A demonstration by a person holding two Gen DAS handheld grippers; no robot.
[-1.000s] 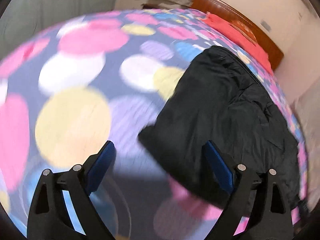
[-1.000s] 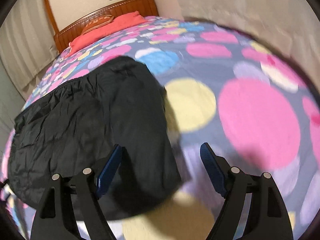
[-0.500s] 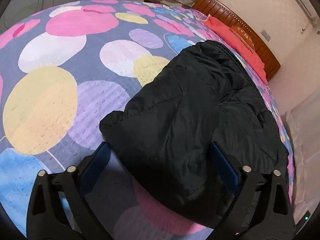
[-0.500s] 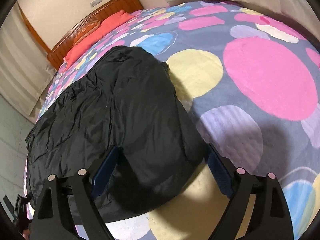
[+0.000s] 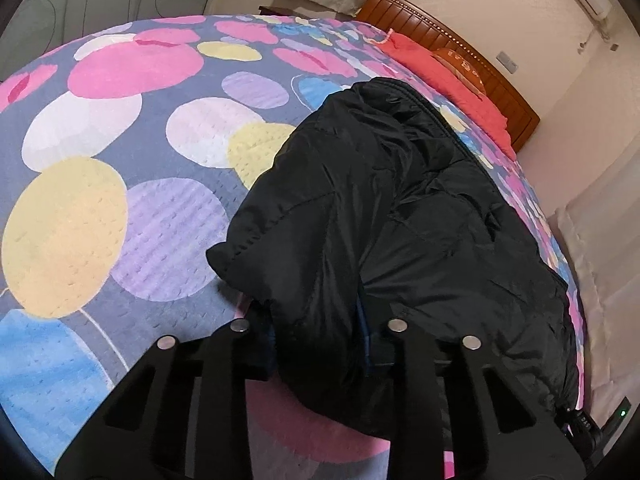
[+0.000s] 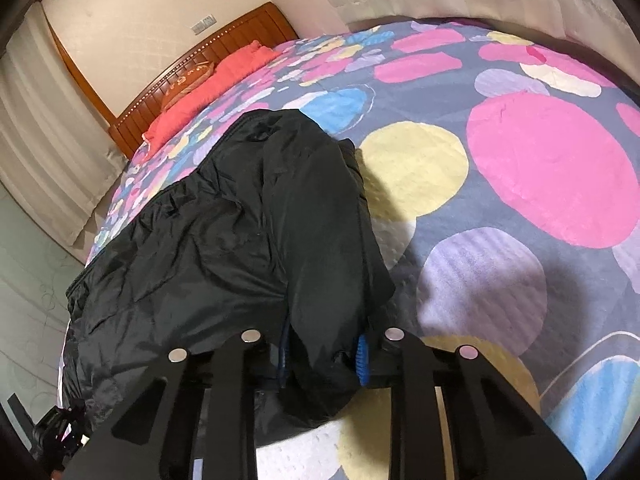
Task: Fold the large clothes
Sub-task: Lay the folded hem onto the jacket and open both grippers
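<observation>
Black puffer jacket (image 5: 400, 216) lies centre-frame on the dotted bedspread (image 5: 120, 208) | left claw (image 5: 320, 332) has just closed, pinching its near hem | right claw (image 6: 324, 352) likewise, pinching jacket edge | writing: none legible

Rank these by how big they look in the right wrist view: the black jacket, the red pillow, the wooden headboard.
1. black jacket, by far the largest.
2 and 3. wooden headboard and red pillow look alike in size; both lie far from the camera, so their order is unsure.
</observation>
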